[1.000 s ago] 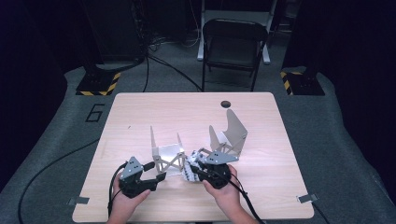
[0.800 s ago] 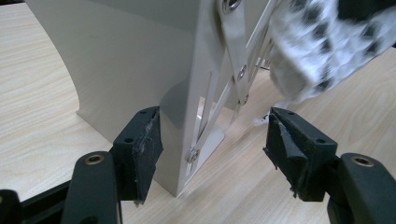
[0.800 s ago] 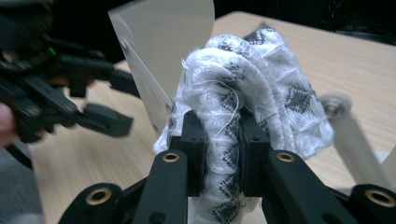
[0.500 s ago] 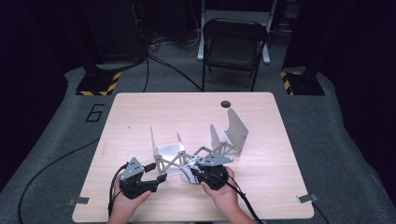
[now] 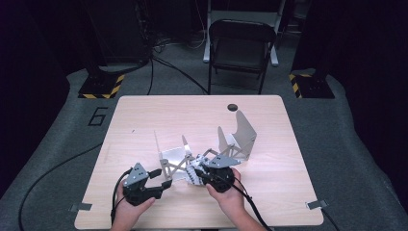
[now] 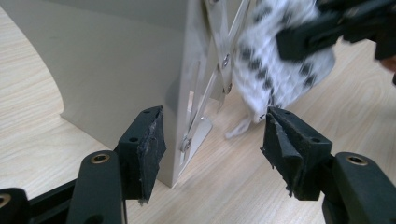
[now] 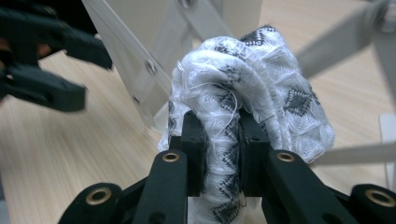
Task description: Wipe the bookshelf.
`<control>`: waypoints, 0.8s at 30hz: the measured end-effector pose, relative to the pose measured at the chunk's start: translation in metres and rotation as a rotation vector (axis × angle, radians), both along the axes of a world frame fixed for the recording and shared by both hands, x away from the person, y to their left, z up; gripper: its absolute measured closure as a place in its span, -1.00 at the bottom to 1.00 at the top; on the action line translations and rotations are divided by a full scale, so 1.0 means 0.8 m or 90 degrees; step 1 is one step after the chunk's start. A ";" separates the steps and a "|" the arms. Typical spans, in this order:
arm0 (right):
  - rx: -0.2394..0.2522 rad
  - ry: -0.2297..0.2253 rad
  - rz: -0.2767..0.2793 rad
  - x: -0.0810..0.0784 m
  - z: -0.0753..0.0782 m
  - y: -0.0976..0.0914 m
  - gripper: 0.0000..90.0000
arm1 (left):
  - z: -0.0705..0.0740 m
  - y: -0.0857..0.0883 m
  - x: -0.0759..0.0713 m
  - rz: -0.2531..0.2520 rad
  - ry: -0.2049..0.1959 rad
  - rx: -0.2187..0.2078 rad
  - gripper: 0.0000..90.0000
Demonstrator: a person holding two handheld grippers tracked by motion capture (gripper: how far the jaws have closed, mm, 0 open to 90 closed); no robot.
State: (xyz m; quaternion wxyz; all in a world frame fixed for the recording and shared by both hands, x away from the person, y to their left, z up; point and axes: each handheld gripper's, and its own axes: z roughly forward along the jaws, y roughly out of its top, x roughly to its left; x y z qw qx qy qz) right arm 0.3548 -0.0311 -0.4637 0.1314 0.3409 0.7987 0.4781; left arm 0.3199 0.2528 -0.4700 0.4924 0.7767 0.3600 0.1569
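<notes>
Right gripper (image 7: 222, 135) pinches the rolled patterned sock (image 7: 252, 88) beside the metal rack (image 5: 192, 154). Left gripper (image 6: 212, 140), jaws spread and just narrowing slightly, straddles the rack's near left end plate without pressing it.

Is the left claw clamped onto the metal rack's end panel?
No: in the left gripper view the left claw stands open around the rack's end panel, neither pad touching it.

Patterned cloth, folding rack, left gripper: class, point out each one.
patterned cloth (image 7: 261, 79), right gripper view, its bunched top.
folding rack (image 5: 243, 127), high view, its upright end panel.
left gripper (image 6: 212, 140), left gripper view, between its fingertips.
</notes>
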 end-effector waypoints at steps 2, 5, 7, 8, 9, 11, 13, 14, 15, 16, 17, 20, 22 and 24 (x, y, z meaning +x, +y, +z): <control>-0.010 0.012 -0.004 0.001 -0.009 0.000 0.69 | 0.001 0.003 -0.001 0.005 0.000 -0.001 -0.12; -0.020 0.022 -0.004 0.003 -0.017 -0.001 0.69 | 0.002 0.007 -0.001 0.014 -0.001 0.000 -0.08; -0.012 0.028 -0.002 0.002 -0.014 -0.001 0.69 | 0.003 0.009 -0.002 0.017 0.002 -0.003 -0.05; -0.009 0.024 0.000 0.002 -0.011 -0.002 0.69 | 0.003 0.009 -0.002 0.020 0.001 -0.002 -0.03; -0.002 0.020 -0.001 0.001 -0.007 -0.002 0.69 | 0.004 0.011 -0.002 0.021 -0.001 0.000 -0.02; 0.018 0.008 0.004 -0.002 0.007 -0.002 0.69 | 0.005 0.013 -0.003 0.026 -0.001 -0.002 -0.01; 0.034 -0.010 0.013 -0.006 0.022 0.000 0.69 | 0.006 0.015 -0.005 0.038 -0.001 -0.003 0.01; 0.043 -0.022 0.019 -0.008 0.029 0.002 0.69 | 0.007 0.017 -0.006 0.045 0.002 -0.006 0.03; 0.049 -0.029 0.023 -0.010 0.034 0.003 0.69 | 0.007 0.019 -0.007 0.051 -0.002 -0.006 0.05; 0.054 -0.033 0.023 -0.012 0.037 0.005 0.69 | 0.007 0.021 -0.007 0.054 -0.003 -0.007 0.05; 0.053 -0.036 0.026 -0.013 0.039 0.007 0.69 | 0.008 0.025 -0.009 0.064 -0.002 -0.012 0.05; 0.033 -0.035 0.028 -0.012 0.033 0.013 0.69 | 0.009 0.030 -0.011 0.077 0.002 -0.015 0.07; 0.015 -0.022 0.028 -0.009 0.022 0.016 0.69 | 0.009 0.032 -0.011 0.079 -0.001 -0.010 0.07; -0.006 -0.005 0.028 -0.005 0.006 0.018 0.69 | 0.009 0.034 -0.010 0.083 -0.001 -0.008 0.07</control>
